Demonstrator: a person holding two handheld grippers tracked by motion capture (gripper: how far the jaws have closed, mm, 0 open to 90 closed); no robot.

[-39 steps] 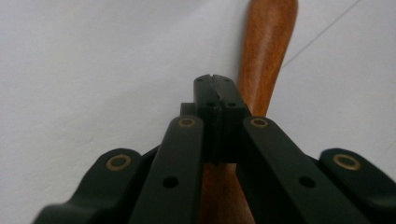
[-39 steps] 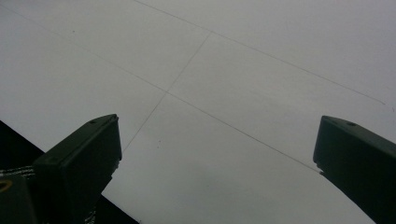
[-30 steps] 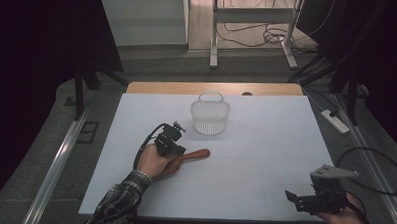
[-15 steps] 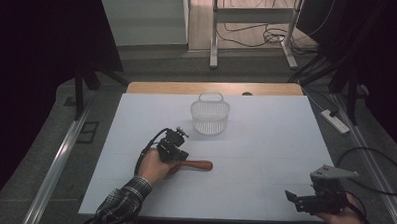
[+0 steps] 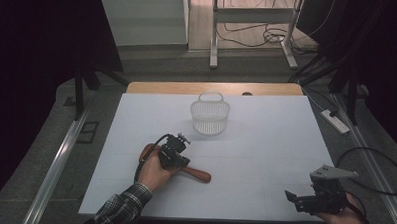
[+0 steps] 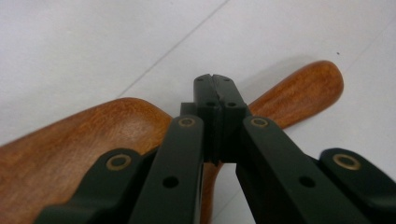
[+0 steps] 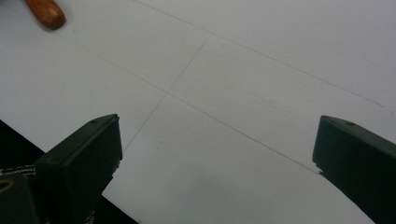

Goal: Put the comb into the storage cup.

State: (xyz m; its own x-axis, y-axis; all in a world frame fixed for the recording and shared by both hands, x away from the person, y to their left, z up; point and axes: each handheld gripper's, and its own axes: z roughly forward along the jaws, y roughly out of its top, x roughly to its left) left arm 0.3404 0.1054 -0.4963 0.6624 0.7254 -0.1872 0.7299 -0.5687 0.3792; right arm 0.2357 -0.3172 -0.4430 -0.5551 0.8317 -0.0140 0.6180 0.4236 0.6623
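A brown wooden spoon [image 5: 198, 174] lies on the white table [image 5: 270, 144], bowl to the left and handle to the right. My left gripper [image 5: 180, 161] sits over the spoon's neck. In the left gripper view its jaws [image 6: 215, 86] stand shut, tips together, with the spoon [image 6: 88, 144] lying right under them; nothing shows between the pads. My right gripper [image 5: 294, 200] rests at the table's near right corner. Its jaws [image 7: 217, 140] are open wide over bare table, and the spoon's handle end [image 7: 45, 11] shows at the upper left of the right gripper view.
A white wire basket [image 5: 210, 117] stands upright at the table's far middle. A power strip [image 5: 334, 122] and a cable loop [image 5: 379, 168] lie on the floor to the right. Metal rails run along both sides of the table.
My left hand and gripper have moved toward the near edge of the table, and the spoon has shifted along with them. The right gripper has stayed put.
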